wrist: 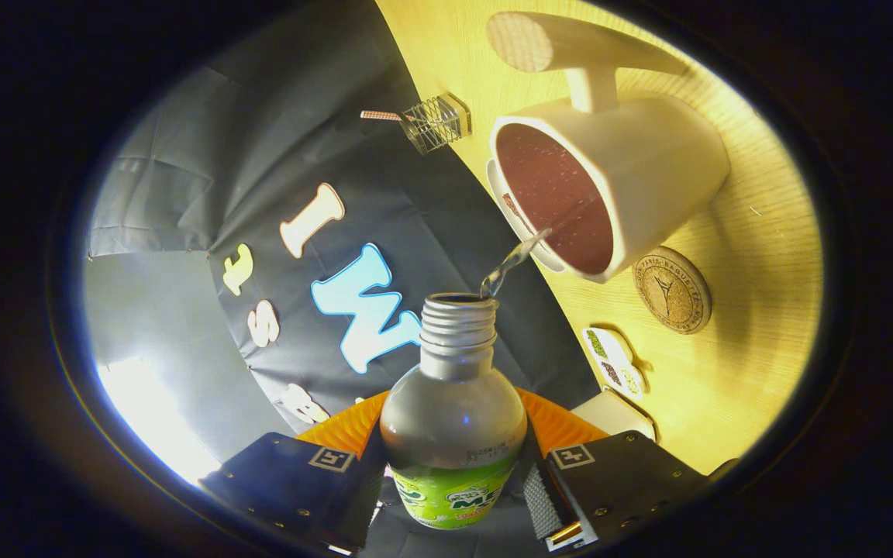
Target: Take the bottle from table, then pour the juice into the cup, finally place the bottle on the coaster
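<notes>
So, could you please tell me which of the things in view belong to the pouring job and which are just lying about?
Part of the job:
- bottle, held between the gripper fingers, pouring a thin stream
- cup, already holding liquid
- coaster, bare, beside the cup

Just lying about:
- small wire rack beyond the cup
- wooden mallet-like piece behind the cup
- small patterned packet near the coaster

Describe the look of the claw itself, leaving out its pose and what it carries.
The claw has two blocky, flat-sided finger housings, each fastened with small screws and marked on top with a square black-and-white tag. The inner face of the finger beside the table carries a ribbed, finely textured pad with a brass-coloured bit at its base. Behind them sits an orange ribbed body.
</notes>
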`<state>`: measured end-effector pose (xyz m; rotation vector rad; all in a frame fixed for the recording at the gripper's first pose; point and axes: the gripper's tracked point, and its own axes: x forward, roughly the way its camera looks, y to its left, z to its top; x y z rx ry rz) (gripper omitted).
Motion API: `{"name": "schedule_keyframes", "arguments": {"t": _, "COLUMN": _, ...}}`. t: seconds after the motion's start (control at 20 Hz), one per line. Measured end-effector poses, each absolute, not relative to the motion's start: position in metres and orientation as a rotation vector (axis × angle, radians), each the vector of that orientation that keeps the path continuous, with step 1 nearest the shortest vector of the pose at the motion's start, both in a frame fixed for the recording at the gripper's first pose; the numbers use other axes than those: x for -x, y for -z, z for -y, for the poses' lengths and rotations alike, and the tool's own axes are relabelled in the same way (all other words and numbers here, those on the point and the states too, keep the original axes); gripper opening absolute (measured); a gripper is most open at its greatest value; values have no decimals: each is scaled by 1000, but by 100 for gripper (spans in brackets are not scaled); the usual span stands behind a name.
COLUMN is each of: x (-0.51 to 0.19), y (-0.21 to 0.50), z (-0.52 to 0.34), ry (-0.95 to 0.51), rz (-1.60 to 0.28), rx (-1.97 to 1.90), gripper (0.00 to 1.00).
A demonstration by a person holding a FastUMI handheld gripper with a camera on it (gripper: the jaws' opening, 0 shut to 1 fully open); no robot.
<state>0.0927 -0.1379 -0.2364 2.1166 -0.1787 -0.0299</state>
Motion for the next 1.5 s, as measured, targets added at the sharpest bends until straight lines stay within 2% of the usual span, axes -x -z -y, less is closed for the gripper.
{"name": "schedule_keyframes", "arguments": {"t": 1.5, "x": -95, "y": 244, "z": 153, "ry": 72, "rz": 206, "rx": -2138, "gripper": 76}}
